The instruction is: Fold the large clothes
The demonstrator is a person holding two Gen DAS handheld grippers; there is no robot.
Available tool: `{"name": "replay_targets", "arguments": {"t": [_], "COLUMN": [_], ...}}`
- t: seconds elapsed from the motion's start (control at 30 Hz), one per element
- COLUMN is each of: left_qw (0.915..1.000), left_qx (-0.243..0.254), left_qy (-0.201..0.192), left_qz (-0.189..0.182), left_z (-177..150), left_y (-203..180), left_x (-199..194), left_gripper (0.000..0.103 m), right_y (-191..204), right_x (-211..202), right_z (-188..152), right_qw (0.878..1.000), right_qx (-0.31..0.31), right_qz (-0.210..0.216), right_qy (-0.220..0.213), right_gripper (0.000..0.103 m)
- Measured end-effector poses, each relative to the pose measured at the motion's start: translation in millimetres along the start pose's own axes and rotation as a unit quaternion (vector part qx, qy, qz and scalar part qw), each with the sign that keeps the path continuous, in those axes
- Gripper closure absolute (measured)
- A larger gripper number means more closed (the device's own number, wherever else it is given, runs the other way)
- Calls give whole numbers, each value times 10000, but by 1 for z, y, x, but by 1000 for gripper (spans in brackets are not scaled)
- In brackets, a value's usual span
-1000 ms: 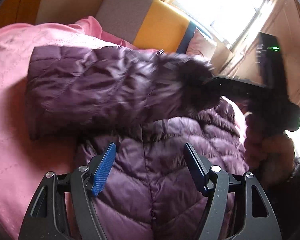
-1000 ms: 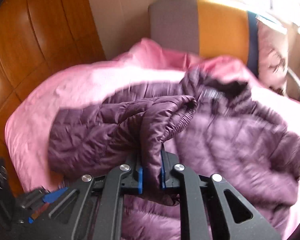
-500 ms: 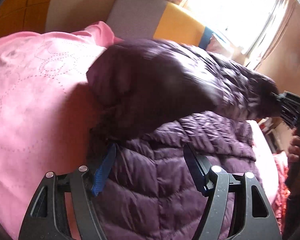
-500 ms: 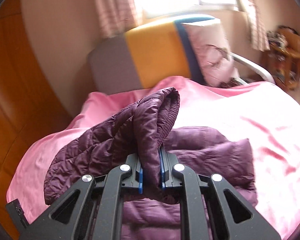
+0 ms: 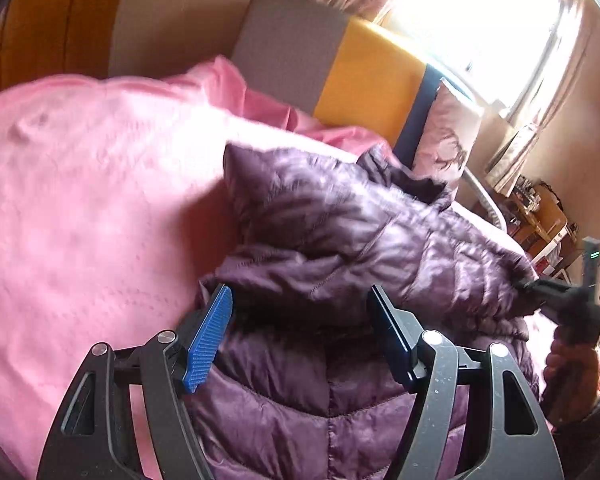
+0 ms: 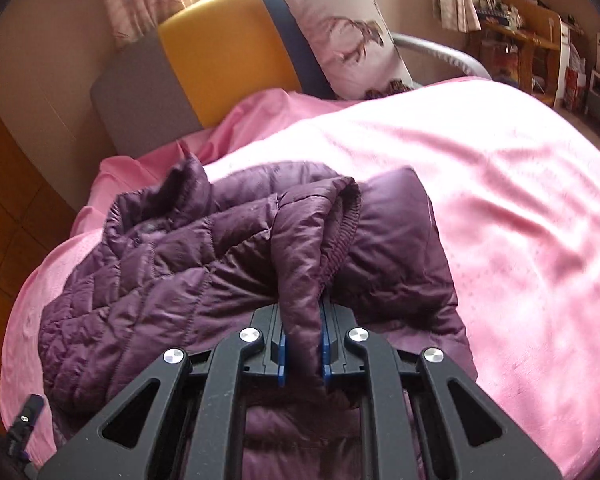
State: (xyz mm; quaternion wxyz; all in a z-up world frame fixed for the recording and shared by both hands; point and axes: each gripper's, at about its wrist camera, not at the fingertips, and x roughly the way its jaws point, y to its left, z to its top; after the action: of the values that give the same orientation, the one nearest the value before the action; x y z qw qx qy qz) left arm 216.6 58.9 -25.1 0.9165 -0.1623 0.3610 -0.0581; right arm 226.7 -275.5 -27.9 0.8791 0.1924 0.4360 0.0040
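A purple quilted puffer jacket [image 5: 340, 420] lies on a pink bedspread [image 5: 80, 200]. One sleeve [image 5: 360, 236] is drawn across the jacket's body toward the right. My right gripper [image 6: 302, 336] is shut on that sleeve's cuff end [image 6: 300, 248], and it also shows at the right edge of the left wrist view as a dark right gripper [image 5: 540, 290] in a hand. My left gripper [image 5: 300, 320] hovers open just above the jacket's body, nothing between its blue pads [image 5: 208, 340].
A grey and yellow headboard [image 6: 204, 52] stands behind the bed with a patterned pillow [image 6: 340, 32] against it. Wooden panelling [image 5: 40, 32] fills the left. A bright curtained window [image 5: 480, 20] and a cluttered wooden shelf [image 6: 532, 32] lie to the right.
The right gripper has carried the sleeve from the left side across the jacket's body to the right and lower. The left gripper has shifted slightly and stays open.
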Motion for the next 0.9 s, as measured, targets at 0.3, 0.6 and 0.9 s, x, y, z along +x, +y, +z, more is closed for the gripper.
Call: {"name": "replay_targets", "arguments": {"t": [0.3,0.6,0.9], "left_qw": [9985,9943,9928], "left_qx": [356,705,713], "left_qy": [5,748,963], "left_qz": [-408,-275,-17], "left_z": [27,8,-5], "left_y": [-28,-40,-26], "left_x": [11,61,75], "left_gripper": [34,34,34], "right_y": [-6,26,10], "right_x": [-28,-16,10], "right_z": [-1,-35,-48], "right_qw": [9977,9893,9911], "right_qx": [-345,-1424,-1262], "right_qz": [-455,-327,-314], "right_qy": [-355,-28,301], "right_gripper": [57,56,55]}}
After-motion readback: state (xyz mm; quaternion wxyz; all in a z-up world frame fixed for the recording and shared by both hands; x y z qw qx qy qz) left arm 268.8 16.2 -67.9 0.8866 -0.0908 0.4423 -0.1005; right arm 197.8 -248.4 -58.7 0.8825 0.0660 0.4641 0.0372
